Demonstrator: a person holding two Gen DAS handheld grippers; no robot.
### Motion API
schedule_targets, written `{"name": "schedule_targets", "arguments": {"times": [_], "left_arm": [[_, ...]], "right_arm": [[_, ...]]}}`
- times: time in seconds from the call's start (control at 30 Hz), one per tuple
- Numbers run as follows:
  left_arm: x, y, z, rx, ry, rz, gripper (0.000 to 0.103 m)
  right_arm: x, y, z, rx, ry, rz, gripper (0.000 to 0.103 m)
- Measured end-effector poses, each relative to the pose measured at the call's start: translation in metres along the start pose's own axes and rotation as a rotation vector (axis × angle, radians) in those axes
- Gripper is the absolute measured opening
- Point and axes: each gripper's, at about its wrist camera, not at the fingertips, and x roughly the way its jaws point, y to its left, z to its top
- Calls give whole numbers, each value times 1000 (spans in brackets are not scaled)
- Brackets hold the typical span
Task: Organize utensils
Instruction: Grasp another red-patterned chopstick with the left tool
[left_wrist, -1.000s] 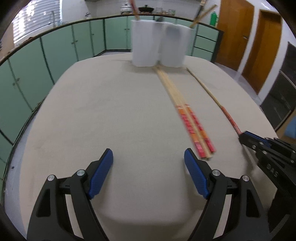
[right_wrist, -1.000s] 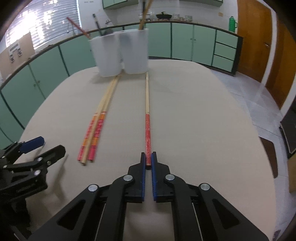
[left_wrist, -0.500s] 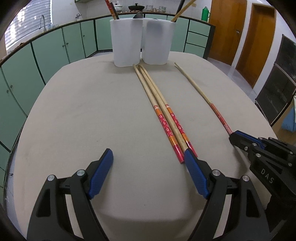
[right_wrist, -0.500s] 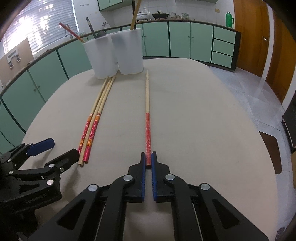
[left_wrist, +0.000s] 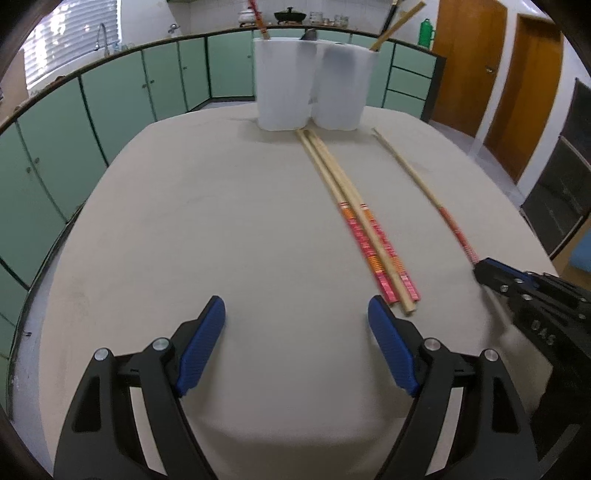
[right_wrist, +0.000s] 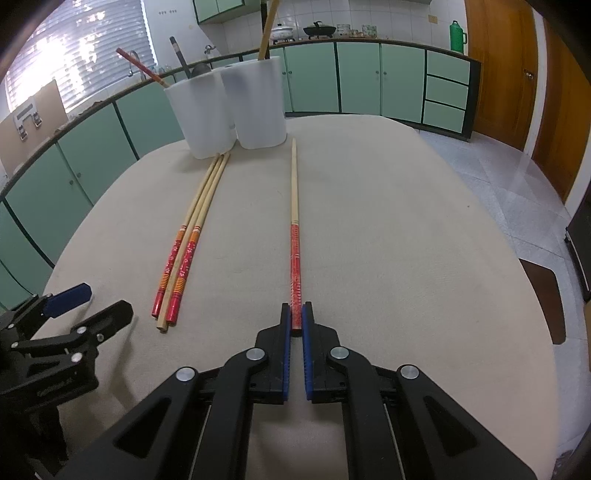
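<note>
Three red-ended wooden chopsticks (left_wrist: 364, 229) lie bundled on the beige table (left_wrist: 184, 221), their ends just beyond my left gripper's right finger. My left gripper (left_wrist: 297, 310) hovers open with nothing between its fingers. A single chopstick (right_wrist: 294, 221) lies apart to the right, pointing at two white containers (right_wrist: 258, 103). My right gripper (right_wrist: 295, 321) is shut on that chopstick's red end. In the right wrist view the left gripper (right_wrist: 107, 301) sits left of the bundle (right_wrist: 192, 236). The left wrist view shows the right gripper (left_wrist: 480, 266) at the single chopstick (left_wrist: 421, 184).
The two white containers (left_wrist: 282, 85) stand side by side at the table's far edge, holding a few chopsticks and a dark utensil. Green cabinets (left_wrist: 110, 110) curve behind the table. Wooden doors (left_wrist: 465, 66) stand at the right.
The left gripper's view swung sideways: the bundle's ends came up against its right finger, then sat slightly farther off. The right gripper stayed shut on the single chopstick.
</note>
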Motion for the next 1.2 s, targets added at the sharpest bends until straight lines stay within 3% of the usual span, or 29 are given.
{"name": "schedule_targets", "arguments": {"times": [0.17,0.27,0.57,0.83,1.07,1.2], "left_arm": [[4,-14,4,25,-5,-30,78],[10,-19,5,52,8,-2,78],[7,0,1,12,20,36,78],[10,-2,5,9,17,24,77],[10,-2,4,9,7,23,65],[10,-2,4,6,6,23,64]], "right_arm": [[1,0,0,1,0,1,6],[1,1,0,1,0,1,6],[1,0,0,4,0,3,6],[0,-1,1,0,2,11,7],[-2,-1,-1,-28,10,37,14],[-2,1,-2,-40,12,36,16]]}}
